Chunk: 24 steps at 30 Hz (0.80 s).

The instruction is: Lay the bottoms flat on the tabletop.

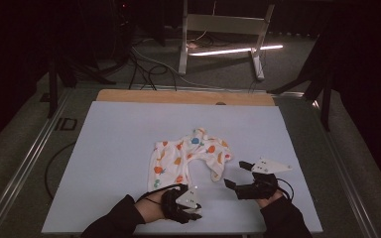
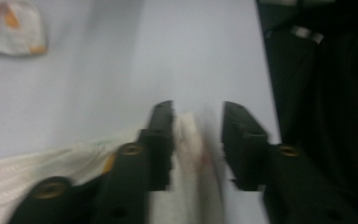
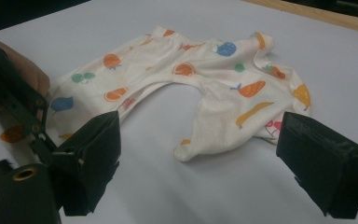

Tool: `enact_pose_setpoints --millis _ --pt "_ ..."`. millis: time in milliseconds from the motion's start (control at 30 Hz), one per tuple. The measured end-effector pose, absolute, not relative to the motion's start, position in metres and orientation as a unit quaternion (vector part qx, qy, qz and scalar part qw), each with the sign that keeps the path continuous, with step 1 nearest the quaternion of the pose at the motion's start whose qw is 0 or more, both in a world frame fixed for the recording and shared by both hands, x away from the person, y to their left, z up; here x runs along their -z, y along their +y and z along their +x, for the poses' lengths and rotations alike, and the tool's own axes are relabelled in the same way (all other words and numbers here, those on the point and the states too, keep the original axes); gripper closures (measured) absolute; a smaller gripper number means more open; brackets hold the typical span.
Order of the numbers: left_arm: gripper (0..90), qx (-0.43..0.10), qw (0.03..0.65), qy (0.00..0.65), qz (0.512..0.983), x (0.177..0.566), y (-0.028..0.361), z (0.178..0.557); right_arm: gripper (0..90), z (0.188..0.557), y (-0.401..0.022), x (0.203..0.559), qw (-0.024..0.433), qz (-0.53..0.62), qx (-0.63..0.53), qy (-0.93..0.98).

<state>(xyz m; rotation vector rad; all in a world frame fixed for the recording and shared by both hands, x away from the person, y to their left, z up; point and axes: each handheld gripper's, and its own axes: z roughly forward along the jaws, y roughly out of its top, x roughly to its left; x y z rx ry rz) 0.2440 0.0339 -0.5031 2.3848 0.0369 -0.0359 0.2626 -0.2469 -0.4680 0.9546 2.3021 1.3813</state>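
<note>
high view: baby trousers (image 1: 191, 156), white with fruit print, lie mid-table on pale blue table cover (image 1: 109, 148). left gripper (image 1: 193, 201) at near leg end; right gripper (image 1: 235, 173) just beside other leg.
left gripper view: jaws apart, fold of trouser cloth (image 2: 189, 158) between them, blurred; cannot tell if pads press it.
right gripper view: jaws wide apart, nothing between; trousers just ahead.

A pale blue-white bench (image 1: 109, 148) carries the work, a wooden edge strip (image 1: 178, 96) along its twelve o'clock side. Beyond it, a white metal frame (image 1: 223, 25) stands on grey floor, a bright light bar (image 1: 233, 50) beneath, black cables (image 1: 144, 69) at eleven o'clock.
</note>
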Motion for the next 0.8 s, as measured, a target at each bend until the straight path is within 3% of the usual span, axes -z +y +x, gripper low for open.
enact_pose_setpoints --millis 267,367,433,700,800 --pt "16.4 -0.039 0.441 0.09 0.892 0.468 0.075 0.255 13.5 0.263 -0.248 0.466 0.153 0.328 -0.484 0.797" --pt "7.1 -0.058 0.447 0.124 0.884 0.462 0.094 0.256 13.0 0.264 -0.248 0.466 0.154 0.332 -0.478 0.799" --pt "2.6 -0.075 0.449 0.143 0.879 0.46 0.108 0.253 11.9 0.266 -0.249 0.468 0.153 0.336 -0.474 0.8" --pt "2.1 -0.126 0.458 0.238 0.847 0.47 0.163 0.227 14.2 0.27 -0.232 0.482 0.135 0.352 -0.437 0.817" --pt "2.3 -0.149 0.451 0.267 0.838 0.476 0.179 0.215 25.6 0.271 -0.224 0.492 0.148 0.362 -0.421 0.818"
